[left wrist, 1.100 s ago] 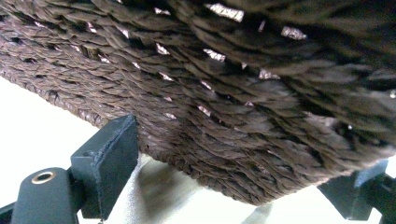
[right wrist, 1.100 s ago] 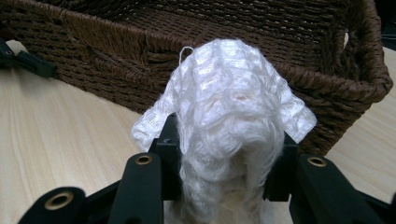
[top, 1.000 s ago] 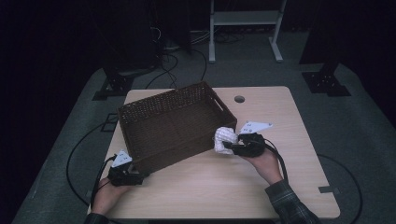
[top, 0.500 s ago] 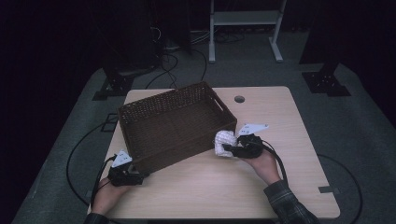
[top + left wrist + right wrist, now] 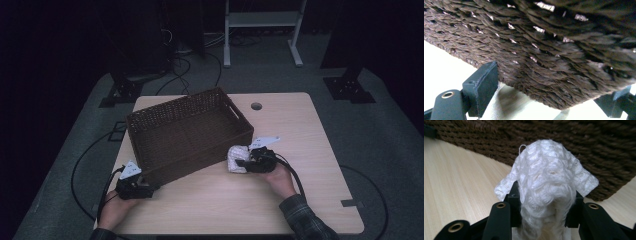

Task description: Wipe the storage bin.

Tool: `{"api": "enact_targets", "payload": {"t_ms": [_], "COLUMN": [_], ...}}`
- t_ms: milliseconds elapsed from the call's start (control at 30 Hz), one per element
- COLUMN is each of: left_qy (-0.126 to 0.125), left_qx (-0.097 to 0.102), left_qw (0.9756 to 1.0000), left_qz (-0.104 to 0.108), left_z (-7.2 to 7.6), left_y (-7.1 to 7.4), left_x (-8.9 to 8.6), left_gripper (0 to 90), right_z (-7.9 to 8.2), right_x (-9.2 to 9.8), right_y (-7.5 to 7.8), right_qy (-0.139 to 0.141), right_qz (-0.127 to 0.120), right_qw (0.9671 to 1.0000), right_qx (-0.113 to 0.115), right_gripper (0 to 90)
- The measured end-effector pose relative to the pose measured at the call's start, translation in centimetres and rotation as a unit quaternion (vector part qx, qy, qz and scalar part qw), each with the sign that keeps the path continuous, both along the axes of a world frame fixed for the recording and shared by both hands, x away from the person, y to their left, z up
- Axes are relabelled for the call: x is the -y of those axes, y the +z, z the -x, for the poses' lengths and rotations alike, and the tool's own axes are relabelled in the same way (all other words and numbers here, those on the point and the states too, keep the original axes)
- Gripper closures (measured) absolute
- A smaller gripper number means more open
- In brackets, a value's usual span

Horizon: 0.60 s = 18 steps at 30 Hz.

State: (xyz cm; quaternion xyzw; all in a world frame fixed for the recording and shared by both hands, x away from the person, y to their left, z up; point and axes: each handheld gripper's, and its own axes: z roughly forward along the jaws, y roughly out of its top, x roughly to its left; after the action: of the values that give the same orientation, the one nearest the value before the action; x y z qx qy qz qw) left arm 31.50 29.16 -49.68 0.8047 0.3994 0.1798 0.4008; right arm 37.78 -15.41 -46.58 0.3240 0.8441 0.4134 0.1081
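Your right gripper has its jaws clamped on a white cloth, and in the right gripper view that cloth bulges up between the pads and hides most of the jaw faces; its lower end is cut off at the bottom edge. The cloth sits low over the table, just beside the near right corner of the basket; whether it touches the basket wall you cannot tell from here.

Your left gripper is at the basket's near left corner. In the left gripper view its jaws stand wide, one on each side of that corner of the basket, and the weave blocks nearly everything beyond. The left pad lies close against the wicker, while the right one is mostly cut off by the frame, so you cannot tell whether the pads press on it.

From above, the inside of the basket is dark brown and shadowed, and the near wall hides part of its floor; nothing can be made out in it. A small round hole shows in the tabletop behind the basket.
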Motion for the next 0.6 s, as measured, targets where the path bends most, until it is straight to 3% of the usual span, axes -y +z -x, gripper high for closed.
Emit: {"api": "enact_targets", "payload": {"t_ms": [333,600], "left_qy": [0.000,0.001], "left_qx": [0.000,-0.001], "left_qw": [1.0000,1.0000], "left_qz": [0.000,0.001], "left_z": [0.0,0.0], "left_y": [0.0,0.0], "left_x": [0.0,0.0], "left_gripper": [14.3,14.3], "right_z": [-0.1,0.4], "right_x": [-0.6,-0.3], "right_y": [-1.0,0.3], "right_qy": [0.007,0.006], "right_qz": [0.009,0.000], "right_qw": [0.9998,0.9999], "right_qx": [-0.014,0.008], "right_gripper": [58.8,58.9]}}
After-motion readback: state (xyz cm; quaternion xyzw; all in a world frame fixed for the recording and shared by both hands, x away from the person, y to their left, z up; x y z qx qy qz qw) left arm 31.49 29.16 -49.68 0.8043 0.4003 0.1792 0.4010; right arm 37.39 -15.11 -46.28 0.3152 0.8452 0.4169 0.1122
